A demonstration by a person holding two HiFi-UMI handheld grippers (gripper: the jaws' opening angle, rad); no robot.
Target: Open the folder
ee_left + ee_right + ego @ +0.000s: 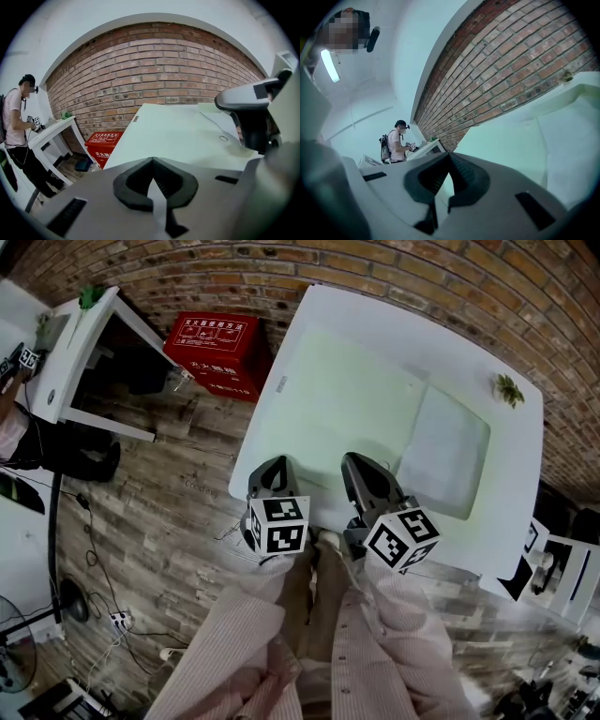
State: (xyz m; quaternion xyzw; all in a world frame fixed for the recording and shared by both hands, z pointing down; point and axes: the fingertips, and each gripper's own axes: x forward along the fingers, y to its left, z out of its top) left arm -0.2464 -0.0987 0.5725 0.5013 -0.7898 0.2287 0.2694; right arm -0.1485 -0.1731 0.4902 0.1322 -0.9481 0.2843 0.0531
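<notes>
Two claws sit side by side at the near edge of a white table [520,474], each carrying its marker cube. Far off to the left of the left claw [272,465] stands a white desk [75,352], where a person [18,122] is busy, and nearer, ahead and to its left, a red box [217,352] rests on the wooden floor against the brick wall [154,61]. The left claw angles downward with its jaws together; a thin pale strip shows between the pads, and I cannot tell whether that is the folder's cover. The pale green folder [356,390] lies flat on the table directly ahead of both claws, its near edge at their tips, with a paler panel adjoining it ahead and to the right of the right claw [359,463]. That claw points nearly level over the near edge, jaws likewise together at the tips with a pale sliver between them. Well ahead of it and to its right, a small green plant [507,388] sits near the table's far right corner.
</notes>
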